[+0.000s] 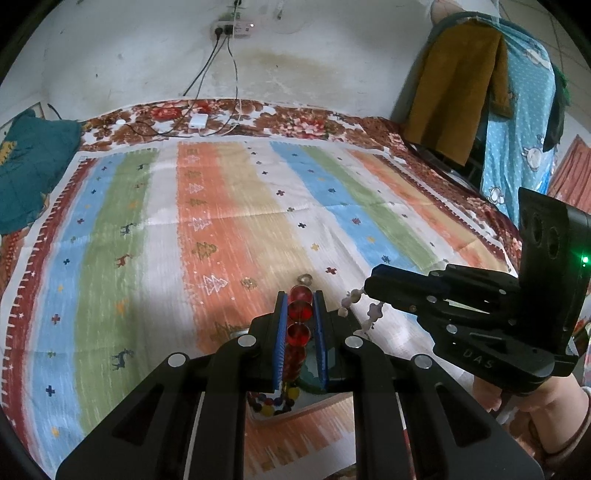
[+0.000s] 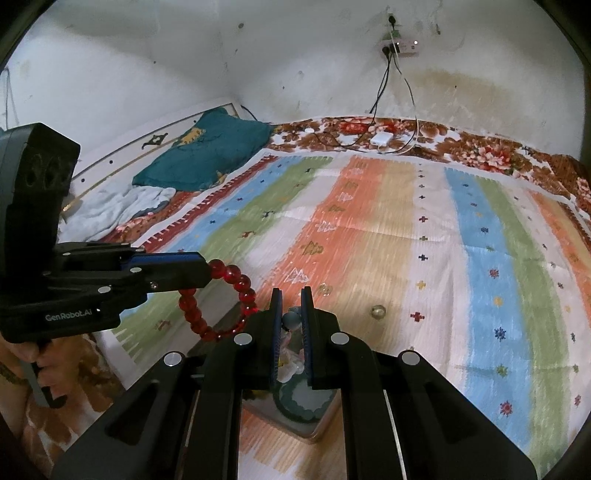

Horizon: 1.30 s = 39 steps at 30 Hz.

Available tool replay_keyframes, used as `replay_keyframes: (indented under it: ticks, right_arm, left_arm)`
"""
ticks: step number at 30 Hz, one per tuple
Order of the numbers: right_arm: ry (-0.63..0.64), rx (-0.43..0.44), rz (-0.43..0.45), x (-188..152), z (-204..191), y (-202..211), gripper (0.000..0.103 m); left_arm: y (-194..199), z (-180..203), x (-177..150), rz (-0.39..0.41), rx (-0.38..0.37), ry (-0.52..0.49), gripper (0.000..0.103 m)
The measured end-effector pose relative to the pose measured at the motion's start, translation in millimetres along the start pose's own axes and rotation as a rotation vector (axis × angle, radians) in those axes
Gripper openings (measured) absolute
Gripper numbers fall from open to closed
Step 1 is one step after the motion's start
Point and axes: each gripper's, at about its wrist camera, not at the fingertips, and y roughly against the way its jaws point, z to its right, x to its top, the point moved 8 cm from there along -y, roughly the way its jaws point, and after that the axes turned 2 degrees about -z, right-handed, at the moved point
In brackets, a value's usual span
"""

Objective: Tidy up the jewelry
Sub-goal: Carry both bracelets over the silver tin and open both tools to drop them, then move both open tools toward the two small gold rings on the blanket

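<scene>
Both tools grip bracelets, red beads (image 1: 298, 321) left, over striped bedspread (image 1: 229, 221).

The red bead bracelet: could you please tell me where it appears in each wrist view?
Left wrist view: the red bead bracelet sits low at centre, clamped between the left hand-held gripper fingers.
Right wrist view: it hangs as a loop at left of centre, from that gripper's tip.
Shared landmark: the white wall power strip.

Striped cloth (image 1: 229, 221) over floral blanket (image 1: 295, 122), teal pillow (image 2: 207, 151) beside
</scene>
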Motion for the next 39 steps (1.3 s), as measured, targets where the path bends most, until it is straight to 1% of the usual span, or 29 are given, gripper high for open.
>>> replay_keyframes:
  ticks: [6, 10, 11, 12, 13, 14, 15, 16, 18, 20, 21, 23, 25, 27, 29, 30, 31, 32, 33, 34, 36, 39]
  right_arm:
    - [-0.007, 0.010, -0.016, -6.3, -2.1, -1.2, 0.011]
    - [-0.015, 0.021, -0.047, -11.2, -1.3, -5.8, 0.011]
    - [-0.022, 0.015, -0.054, -12.6, 0.5, -6.8, 0.015]
    - [-0.029, 0.011, -0.058, -13.2, 2.4, -7.4, 0.024]
    - [-0.040, 0.007, -0.059, -13.5, 5.1, -7.1, 0.029]
    - [-0.047, 0.004, -0.057, -12.9, 7.0, -6.3, 0.032]
    - [-0.048, -0.002, -0.053, -12.6, 8.5, -5.1, 0.033]
    - [-0.048, -0.009, -0.049, -12.9, 9.8, -3.7, 0.033]
    - [-0.053, -0.026, -0.042, -13.4, 13.0, -1.3, 0.042]
    - [-0.063, -0.031, -0.037, -14.1, 16.7, 0.1, 0.045]
    - [-0.068, -0.033, -0.035, -14.1, 18.3, 0.8, 0.047]
    - [-0.076, -0.044, -0.026, -13.9, 22.3, 2.6, 0.056]
    - [-0.083, -0.046, -0.024, -13.8, 24.5, 2.4, 0.059]
    - [-0.090, -0.057, -0.023, -13.6, 27.5, 1.7, 0.064]
    - [-0.100, -0.067, -0.028, -14.0, 31.5, -0.6, 0.071]
    - [-0.103, -0.072, -0.030, -14.5, 33.4, -1.0, 0.073]
    - [-0.105, -0.074, -0.035, -14.8, 35.4, -3.0, 0.074]
    - [-0.107, -0.078, -0.038, -15.6, 36.8, -3.6, 0.077]
    - [-0.112, -0.083, -0.042, -15.6, 38.7, -4.9, 0.080]
    - [-0.121, -0.086, -0.045, -15.5, 41.3, -6.3, 0.081]
    - [-0.134, -0.090, -0.047, -15.8, 45.1, -8.3, 0.086]
    - [-0.153, -0.091, -0.065, -17.0, 51.4, -14.4, 0.086]
  left_arm:
    - [1.0, 2.2, -6.0, -0.005, -0.005, 0.006, 0.013]
    - [-1.4, 1.0, -10.8, -0.021, -0.005, 0.015, 0.013]
    - [-2.7, 1.8, -12.0, -0.029, -0.005, 0.010, 0.013]
    - [-4.0, 2.9, -13.4, -0.035, -0.004, 0.001, 0.015]
    - [-4.5, 2.1, -13.2, -0.035, 0.004, -0.001, 0.028]
    - [-4.3, -0.1, -13.5, -0.034, 0.016, 0.003, 0.034]
    - [-4.0, -1.4, -13.3, -0.032, 0.023, 0.001, 0.039]
    - [-3.5, -3.7, -12.9, -0.031, 0.036, -0.002, 0.040]
    - [-2.4, -7.9, -12.0, -0.026, 0.054, -0.002, 0.043]
    - [-1.6, -12.3, -12.3, -0.029, 0.052, 0.008, 0.048]
    - [-1.6, -13.8, -12.3, -0.028, 0.054, 0.011, 0.052]
    - [-1.2, -16.6, -13.4, -0.031, 0.054, 0.017, 0.057]
    - [-1.5, -18.3, -14.2, -0.033, 0.057, 0.021, 0.065]
    - [-1.9, -20.1, -15.1, -0.035, 0.061, 0.027, 0.068]
    - [-3.5, -22.6, -14.8, -0.037, 0.063, 0.034, 0.076]
    - [-4.6, -24.5, -14.7, -0.037, 0.069, 0.039, 0.081]
    - [-5.6, -25.8, -14.3, -0.036, 0.072, 0.043, 0.084]
    - [-6.7, -27.7, -14.1, -0.033, 0.072, 0.050, 0.086]
    - [-8.3, -29.2, -13.9, -0.030, 0.068, 0.054, 0.091]
    - [-9.9, -30.6, -13.7, -0.030, 0.066, 0.059, 0.094]
    - [-13.9, -36.2, -13.3, -0.037, 0.075, 0.073, 0.094]
    - [-18.4, -42.0, -11.5, -0.041, 0.078, 0.090, 0.095]
